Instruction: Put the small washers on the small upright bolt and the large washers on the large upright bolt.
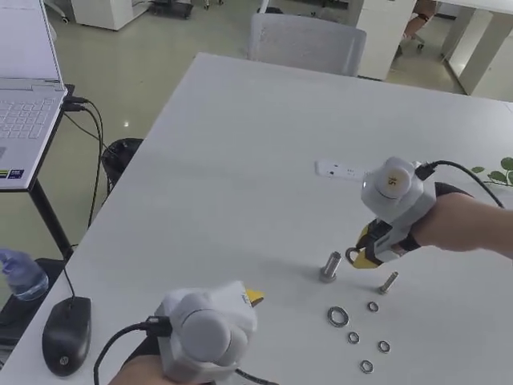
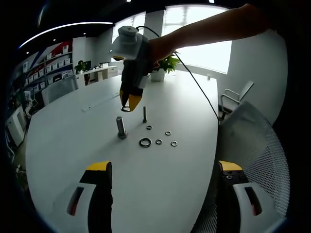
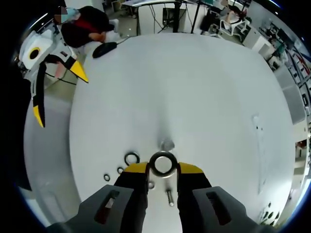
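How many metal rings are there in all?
6. One large washer is gripped in the right claw near the large bolt. On the table lie a second large washer and four small washers beside it.

Left gripper (image 2: 163, 170) jaws spread, held low; right gripper (image 3: 163, 169) pinching large washer (image 3: 163, 155).

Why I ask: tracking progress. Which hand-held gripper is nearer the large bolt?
Right. The right hand-held gripper hangs beside the large bolt; the left hand-held gripper is well back, near the person.
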{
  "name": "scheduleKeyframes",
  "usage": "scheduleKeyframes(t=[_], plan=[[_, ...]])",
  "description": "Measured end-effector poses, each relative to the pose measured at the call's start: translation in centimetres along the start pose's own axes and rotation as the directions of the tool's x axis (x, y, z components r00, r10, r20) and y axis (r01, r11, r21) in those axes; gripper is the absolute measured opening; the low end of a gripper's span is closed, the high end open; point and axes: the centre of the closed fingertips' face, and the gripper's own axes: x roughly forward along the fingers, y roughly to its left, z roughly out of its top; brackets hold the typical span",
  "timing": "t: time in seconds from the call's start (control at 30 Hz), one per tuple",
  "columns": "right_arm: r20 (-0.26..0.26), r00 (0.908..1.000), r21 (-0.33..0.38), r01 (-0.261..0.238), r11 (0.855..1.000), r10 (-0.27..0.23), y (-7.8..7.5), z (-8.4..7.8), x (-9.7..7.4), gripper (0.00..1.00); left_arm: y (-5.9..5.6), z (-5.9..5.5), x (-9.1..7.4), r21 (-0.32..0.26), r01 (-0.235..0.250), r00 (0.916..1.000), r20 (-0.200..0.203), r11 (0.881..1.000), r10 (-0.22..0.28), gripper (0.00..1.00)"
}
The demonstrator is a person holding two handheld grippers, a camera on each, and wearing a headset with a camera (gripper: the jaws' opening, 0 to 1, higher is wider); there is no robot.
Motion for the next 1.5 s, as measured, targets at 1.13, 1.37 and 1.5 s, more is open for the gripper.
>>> scheduleKeyframes(t=[1.13, 1.37, 1.5], plan=[[-0.047, 0.9989, -0.039, -0.012, 0.999, 0.010, -1.1, 1.1, 2.9, 0.22, -1.1, -0.1, 0.3, -0.022, 0.014, 0.9998, -0.015, 1.000, -0.014, 0.82], [-0.061, 0.9980, -0.048, -0.016, 0.999, 0.013, -1.0, 1.0, 3.6, 0.22, -1.2, -0.5, 0.3, -0.031, 0.023, 0.9994, -0.024, 0.999, -0.024, 0.80], [-0.076, 0.9970, -0.046, -0.021, 0.999, 0.017, -1.0, 0.8, 4.1, 0.22, -1.3, -0.6, 0.2, -0.032, 0.027, 0.9993, -0.026, 0.999, -0.028, 0.79]])
